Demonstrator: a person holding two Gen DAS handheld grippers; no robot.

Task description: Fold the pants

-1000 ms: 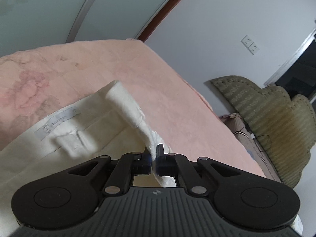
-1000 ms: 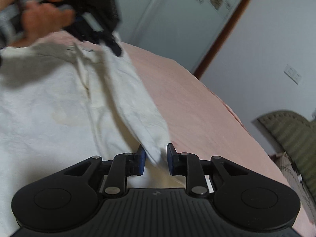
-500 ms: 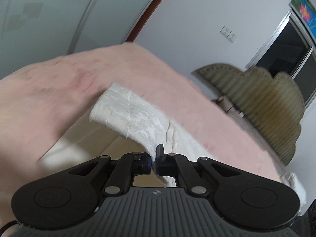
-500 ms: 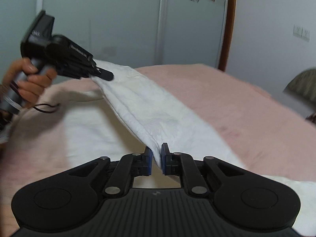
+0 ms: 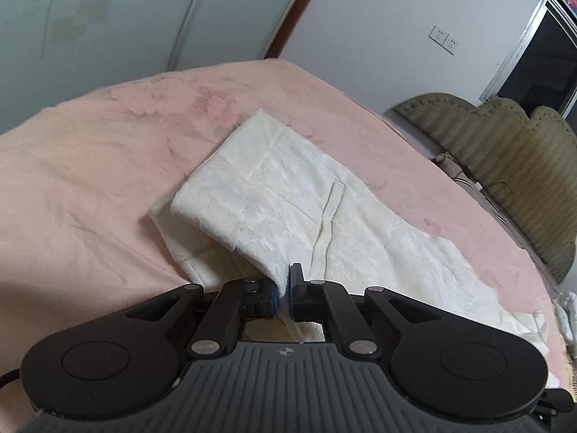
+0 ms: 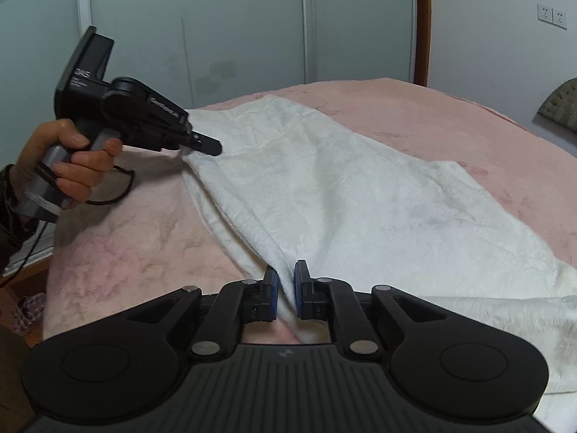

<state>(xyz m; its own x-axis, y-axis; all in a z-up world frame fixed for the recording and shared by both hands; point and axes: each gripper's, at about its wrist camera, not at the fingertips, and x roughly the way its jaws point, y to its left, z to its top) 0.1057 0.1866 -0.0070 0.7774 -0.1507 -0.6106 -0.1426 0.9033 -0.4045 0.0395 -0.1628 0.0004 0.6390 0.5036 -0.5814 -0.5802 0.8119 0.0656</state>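
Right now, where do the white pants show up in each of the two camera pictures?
Left wrist view: the pants lie mid-frame, stretching toward the right edge.
Right wrist view: the pants spread from centre to lower right.
Shared landmark: the pink bedspread beneath them.

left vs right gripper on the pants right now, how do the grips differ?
The left gripper has its jaws almost touching on a thin edge of the pants, near the waist end; the right gripper shows a wider gap around a thicker fold. Left grips where the cloth is doubled over; right grips further along the same lifted edge. Both are shut on the white pants above the pink bedspread.
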